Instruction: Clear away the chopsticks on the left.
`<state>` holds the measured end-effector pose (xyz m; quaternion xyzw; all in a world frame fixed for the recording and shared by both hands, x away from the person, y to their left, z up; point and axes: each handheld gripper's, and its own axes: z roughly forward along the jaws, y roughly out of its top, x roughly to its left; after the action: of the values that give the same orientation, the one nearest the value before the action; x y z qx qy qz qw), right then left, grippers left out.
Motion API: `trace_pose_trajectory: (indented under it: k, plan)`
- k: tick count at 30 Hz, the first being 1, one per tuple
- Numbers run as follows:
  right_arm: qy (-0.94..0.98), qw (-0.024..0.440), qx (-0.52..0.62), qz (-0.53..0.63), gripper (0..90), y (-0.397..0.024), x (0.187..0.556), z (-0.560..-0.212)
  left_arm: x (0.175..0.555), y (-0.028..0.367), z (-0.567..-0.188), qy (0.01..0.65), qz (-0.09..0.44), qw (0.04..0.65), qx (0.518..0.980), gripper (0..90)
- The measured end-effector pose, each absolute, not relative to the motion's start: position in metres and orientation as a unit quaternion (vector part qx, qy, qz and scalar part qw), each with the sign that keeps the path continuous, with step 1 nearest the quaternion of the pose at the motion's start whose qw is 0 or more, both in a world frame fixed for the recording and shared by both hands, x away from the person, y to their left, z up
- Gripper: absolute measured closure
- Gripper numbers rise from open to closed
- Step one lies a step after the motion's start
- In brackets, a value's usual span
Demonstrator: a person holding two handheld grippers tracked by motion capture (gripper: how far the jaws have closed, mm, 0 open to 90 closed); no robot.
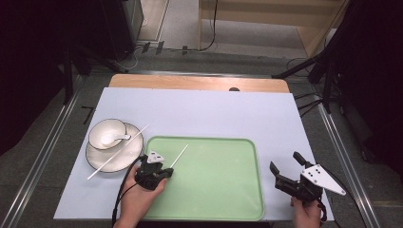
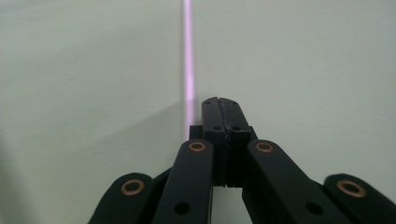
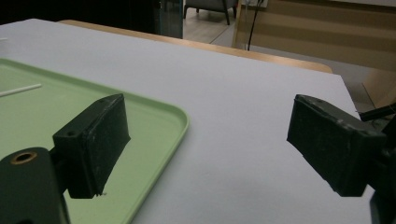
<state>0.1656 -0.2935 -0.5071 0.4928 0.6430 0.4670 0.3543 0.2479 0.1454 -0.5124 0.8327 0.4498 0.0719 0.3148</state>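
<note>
Closest in, two hands come up from the bottom edge, each carrying a gripper.

Far left on the white surface (image 1: 214, 114) sits a plate (image 1: 95, 161) with a bowl (image 1: 97, 129) on it and a spoon (image 1: 114, 138) in the bowl. The plate chopstick (image 1: 119, 151) lies slantwise across the plate's rim, its near end out on the surface and its far end pointing up and right.

Next comes the left gripper (image 1: 167, 172), over the tray's left rim and pointing into the tray (image 1: 214, 190). Its jaws are pressed together face to face. In the left gripper view nothing sits between them: the tray chopstick (image 1: 179, 155) runs straight ahead, its near end passing just beside the left jaw. It is not pinched. Its long axis lines up nearly with the jaws, offset a little to their left. I judge that a pickup would need the jaws opened and slid sideways onto the stick, or turned across it. This hand is by far the nearer one.

Green floor beyond the stick is bare, so there is plenty of room to move forward and right. The raised rim lies close behind and to the left.

Off the tray's right edge, well apart, the right gripper (image 1: 285, 161) hovers over the bare surface. Its jaws are spread wide and hold nothing.
</note>
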Motion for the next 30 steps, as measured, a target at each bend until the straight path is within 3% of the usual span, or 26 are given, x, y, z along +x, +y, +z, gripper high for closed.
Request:
trace_pose_trajectory:
  k: [14, 18, 22, 30]
  plan:
    - [0.646, 0.351, 0.491, 0.467, 12.9, -0.293, 0.167, -0.508, 0.246, 0.197, -0.508, 0.508, 0.095, 0.333, 0.789, 90.0]
    - [0.648, 0.348, 0.492, 0.466, 12.9, -0.291, 0.168, -0.508, 0.244, 0.184, -0.506, 0.479, 0.084, 0.361, 0.796, 90.0]
    - [0.649, 0.348, 0.490, 0.466, 12.9, -0.290, 0.170, -0.509, 0.251, 0.163, -0.510, 0.457, 0.099, 0.332, 0.819, 90.0]
    - [0.652, 0.345, 0.491, 0.464, 12.9, -0.290, 0.169, -0.510, 0.257, 0.183, -0.514, 0.494, 0.112, 0.325, 0.799, 90.0]
